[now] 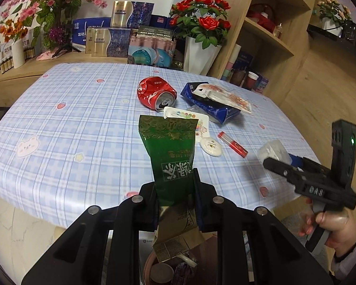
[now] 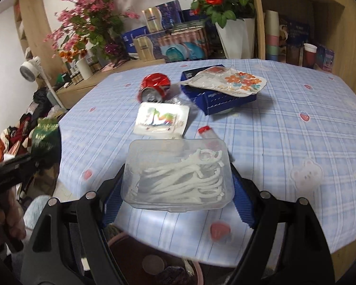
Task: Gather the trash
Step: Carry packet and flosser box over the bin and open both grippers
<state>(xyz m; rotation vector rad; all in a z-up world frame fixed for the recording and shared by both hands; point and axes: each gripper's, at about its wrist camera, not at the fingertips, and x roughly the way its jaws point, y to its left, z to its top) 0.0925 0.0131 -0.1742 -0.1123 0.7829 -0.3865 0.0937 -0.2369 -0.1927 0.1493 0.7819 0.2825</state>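
Note:
My left gripper (image 1: 174,190) is shut on a green foil pouch (image 1: 169,149), which stands upright above the table's near edge. My right gripper (image 2: 178,190) is shut on a clear plastic box of white floss picks (image 2: 178,173), its blue pads pressed on both sides. That box (image 1: 274,152) also shows at the right of the left wrist view. On the checked tablecloth (image 1: 71,123) lie a crushed red can (image 1: 154,93), a blue carton (image 1: 213,108) under a flowered wrapper (image 2: 235,82), a white card packet (image 2: 162,118), a round white disc (image 1: 211,146) and a red-capped tube (image 1: 232,144).
A bin with trash (image 1: 175,263) sits below the table's near edge, under both grippers. Boxes and vases of flowers (image 1: 201,26) line the far side. A wooden shelf unit (image 1: 273,28) stands at the back right. A person's hand (image 1: 330,223) grips the right tool.

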